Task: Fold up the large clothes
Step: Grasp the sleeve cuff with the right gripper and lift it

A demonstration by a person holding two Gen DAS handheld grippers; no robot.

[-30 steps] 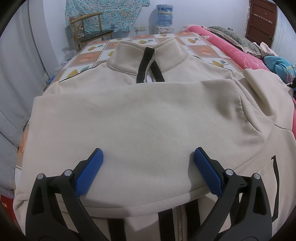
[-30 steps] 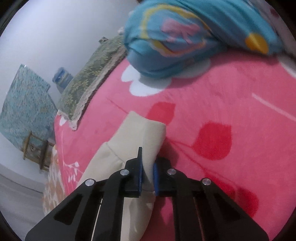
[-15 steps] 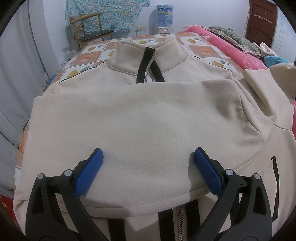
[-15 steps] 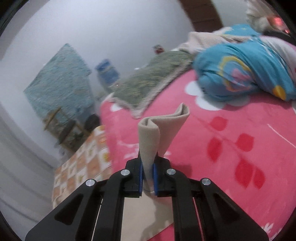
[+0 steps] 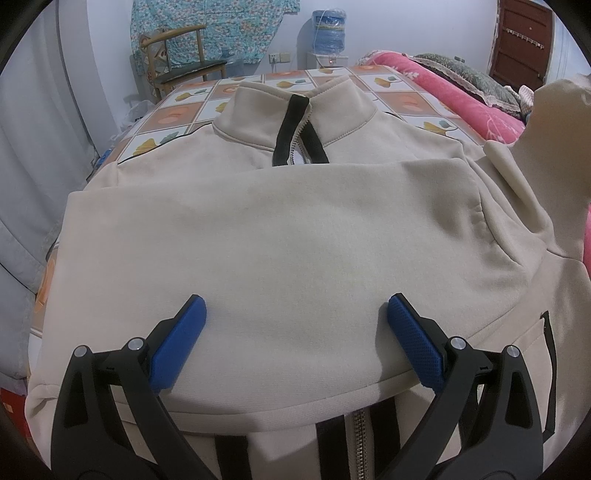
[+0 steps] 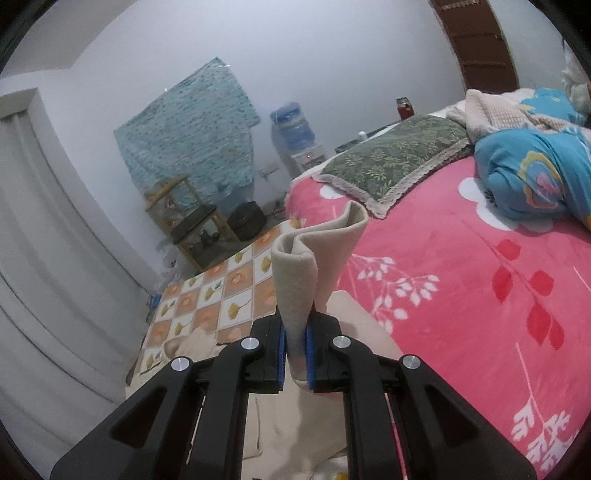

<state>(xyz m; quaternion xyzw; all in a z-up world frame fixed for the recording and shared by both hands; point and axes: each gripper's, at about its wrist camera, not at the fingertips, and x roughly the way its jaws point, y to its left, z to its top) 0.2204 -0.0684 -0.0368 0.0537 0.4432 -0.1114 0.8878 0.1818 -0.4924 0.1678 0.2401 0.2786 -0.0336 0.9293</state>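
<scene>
Bedsheet (image 6: 207, 295) now visible; R gripper (image 6: 295, 347) lifted sleeve (image 6: 314, 258).

jacket (image 5: 295, 229): 1 | grippers: 2 – left gripper (image 5: 295, 332), right gripper (image 6: 294, 341) | chair (image 5: 181, 59): 1 | water bottle (image 5: 328, 24): 1 | green pillow (image 6: 395, 158): 1 | pink blanket (image 6: 480, 295): 1

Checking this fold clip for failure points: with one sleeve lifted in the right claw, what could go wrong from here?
1. The right claw pinches only the cuff end of the sleeve, which is bunched into folds; it may slip out or land creased.
2. The left claw stands open over the already folded sleeve without gripping, so tugging the jacket could shift that fold.
</scene>
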